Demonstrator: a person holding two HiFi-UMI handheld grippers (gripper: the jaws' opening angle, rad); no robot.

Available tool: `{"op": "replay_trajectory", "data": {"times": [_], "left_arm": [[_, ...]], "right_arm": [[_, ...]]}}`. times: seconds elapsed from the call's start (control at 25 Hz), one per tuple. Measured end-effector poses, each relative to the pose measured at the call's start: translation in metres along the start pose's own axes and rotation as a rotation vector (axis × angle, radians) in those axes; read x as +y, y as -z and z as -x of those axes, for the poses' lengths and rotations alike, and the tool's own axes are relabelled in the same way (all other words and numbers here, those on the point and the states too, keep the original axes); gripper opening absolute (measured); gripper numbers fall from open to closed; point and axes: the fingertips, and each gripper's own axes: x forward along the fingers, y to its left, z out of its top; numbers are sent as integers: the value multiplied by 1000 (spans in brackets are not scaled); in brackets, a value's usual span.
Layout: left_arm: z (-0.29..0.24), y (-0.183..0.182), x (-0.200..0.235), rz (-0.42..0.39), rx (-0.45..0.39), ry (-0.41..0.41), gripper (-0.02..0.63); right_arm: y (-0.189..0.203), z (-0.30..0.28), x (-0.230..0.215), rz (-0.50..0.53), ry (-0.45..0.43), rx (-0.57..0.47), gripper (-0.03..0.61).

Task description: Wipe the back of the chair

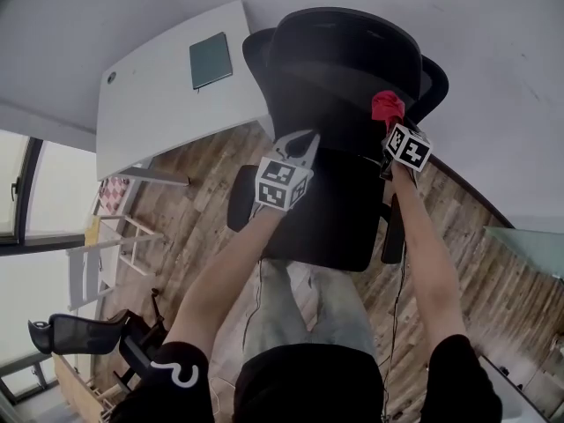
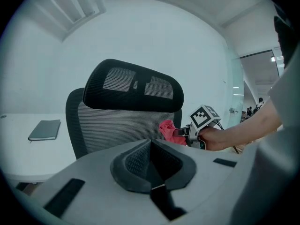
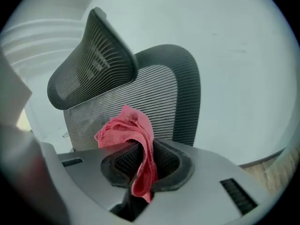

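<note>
right tool [image 3: 143, 165] pinches red cloth [image 3: 125, 129] near chair back [image 3: 164, 95]

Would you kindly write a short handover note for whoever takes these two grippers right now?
Left gripper: shut, empty, held behind the chair back.
Right gripper: shut on the red cloth, up by the back's right edge, below the headrest.
Done: cloth in grip; how much is wiped cannot be told.
To do: wipe across the mesh back.
</note>
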Motion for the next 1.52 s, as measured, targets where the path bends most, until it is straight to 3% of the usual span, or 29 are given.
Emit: {"op": "replay_trajectory", "data": {"times": [0.24, 0.48, 0.64, 0.84, 1.08, 1.32, 1.52], "left_arm": [[-3, -1, -11, 13, -3, 20, 25], [4, 6, -12, 24, 1, 38, 25], [12, 12, 6, 46, -11, 27, 25], [22, 30, 36, 42, 2, 15, 25], [45, 50, 82, 59, 17, 9, 25], [69, 68, 141, 121, 14, -19, 25], [81, 68, 177, 152, -38, 9, 25]], "right_arm": [[-6, 20, -50, -22, 83, -15, 74], [-2, 44, -87, -124, 169, -50, 74], [6, 59, -73, -170, 102, -134, 74], [36, 57, -6, -139, -68, -144, 72], [65, 30, 111, -72, -246, -116, 72], [76, -4, 224, 35, -337, -89, 74], [83, -33, 291, 172, -363, -62, 74]]}}
